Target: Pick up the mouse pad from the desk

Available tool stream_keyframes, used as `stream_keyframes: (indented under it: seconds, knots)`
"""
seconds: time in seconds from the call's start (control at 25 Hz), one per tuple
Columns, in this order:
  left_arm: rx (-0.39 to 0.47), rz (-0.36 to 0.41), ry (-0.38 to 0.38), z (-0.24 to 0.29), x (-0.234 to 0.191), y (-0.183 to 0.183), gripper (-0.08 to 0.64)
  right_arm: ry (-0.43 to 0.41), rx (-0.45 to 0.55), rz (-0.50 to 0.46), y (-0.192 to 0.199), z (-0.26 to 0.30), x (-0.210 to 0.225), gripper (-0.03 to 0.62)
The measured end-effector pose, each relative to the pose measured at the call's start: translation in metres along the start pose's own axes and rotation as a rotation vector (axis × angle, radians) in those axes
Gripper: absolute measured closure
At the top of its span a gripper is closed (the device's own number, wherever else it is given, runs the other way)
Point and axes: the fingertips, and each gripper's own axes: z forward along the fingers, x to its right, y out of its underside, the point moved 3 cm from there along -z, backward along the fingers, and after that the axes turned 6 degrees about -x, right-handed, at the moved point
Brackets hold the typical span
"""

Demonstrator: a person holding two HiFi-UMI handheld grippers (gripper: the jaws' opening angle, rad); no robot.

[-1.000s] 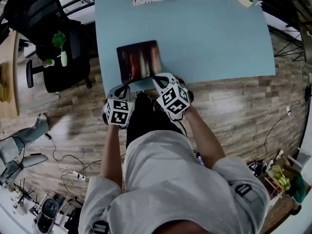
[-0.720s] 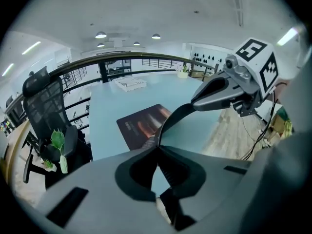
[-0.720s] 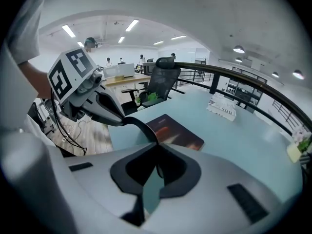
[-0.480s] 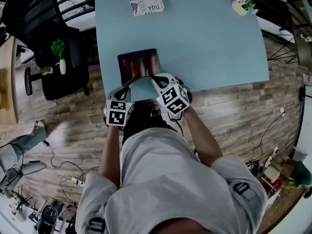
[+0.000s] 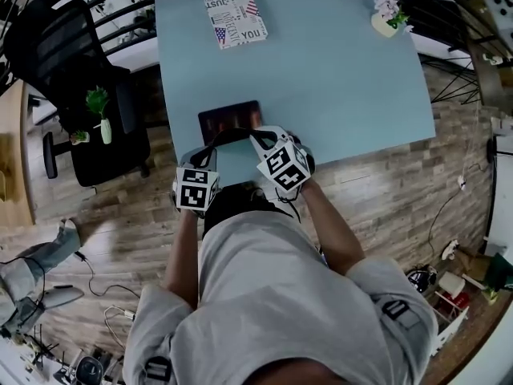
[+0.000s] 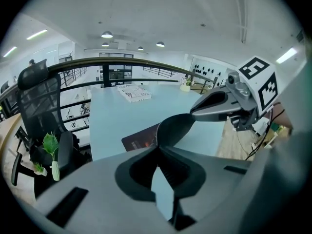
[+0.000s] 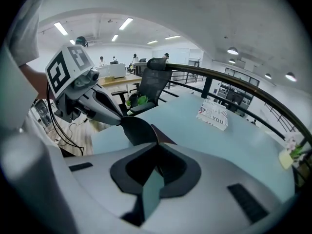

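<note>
The mouse pad [image 5: 230, 115], dark with a reddish print, lies near the front edge of the blue desk [image 5: 337, 79]. Its near edge is lifted and bows up in a dark arc between my two grippers. My left gripper [image 5: 211, 144] is shut on the pad's near left corner. The right gripper [image 5: 257, 137] is shut on the near right corner. In the left gripper view the pad's curled black flap [image 6: 178, 127] rises from my left gripper [image 6: 157, 147], with the right gripper [image 6: 214, 106] touching it. The right gripper view shows the same flap [image 7: 138, 129] at my right gripper [image 7: 156, 145].
A printed booklet [image 5: 235, 8] lies at the desk's far side and a small flower pot [image 5: 386, 14] at its far right corner. A black office chair [image 5: 72, 50] and a potted plant [image 5: 100, 103] stand left of the desk. Cables trail on the wooden floor [image 5: 96, 279].
Both grippers have moved up and farther over the desk with the pad's near edge. That edge now stands higher and bows more, and less of the printed face shows.
</note>
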Motion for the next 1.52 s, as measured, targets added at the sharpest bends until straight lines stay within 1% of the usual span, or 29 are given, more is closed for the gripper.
stream_keyframes:
  seconds: [0.24, 0.4, 0.64, 0.84, 1.04, 1.24, 1.4, 1.52]
  knots:
    - [0.011, 0.015, 0.038, 0.003, -0.014, -0.015, 0.535, 0.049, -0.032, -0.004, -0.007, 0.006, 0.009, 0.575]
    - [0.023, 0.027, 0.05, 0.006, -0.026, -0.022, 0.535, 0.081, -0.033, 0.023, -0.012, 0.009, 0.015, 0.575]
    - [0.044, 0.018, 0.059, 0.008, -0.029, -0.027, 0.535, 0.085, -0.033, 0.026, -0.014, 0.009, 0.018, 0.575]
    - [0.04, 0.014, 0.038, 0.011, -0.031, -0.036, 0.535, 0.069, -0.022, 0.009, -0.021, 0.015, 0.024, 0.577]
    - [0.057, -0.016, 0.028, 0.011, -0.031, -0.045, 0.535, 0.042, 0.002, -0.01, -0.032, 0.017, 0.028, 0.577]
    - [0.082, -0.052, 0.019, 0.011, -0.032, -0.061, 0.535, 0.005, 0.044, 0.026, -0.043, 0.015, 0.037, 0.577]
    - [0.113, -0.061, 0.014, 0.008, -0.032, -0.078, 0.535, -0.012, 0.074, 0.028, -0.051, 0.012, 0.046, 0.577]
    - [0.158, -0.091, 0.028, 0.005, -0.031, -0.091, 0.535, -0.047, 0.114, 0.075, -0.064, 0.009, 0.05, 0.577]
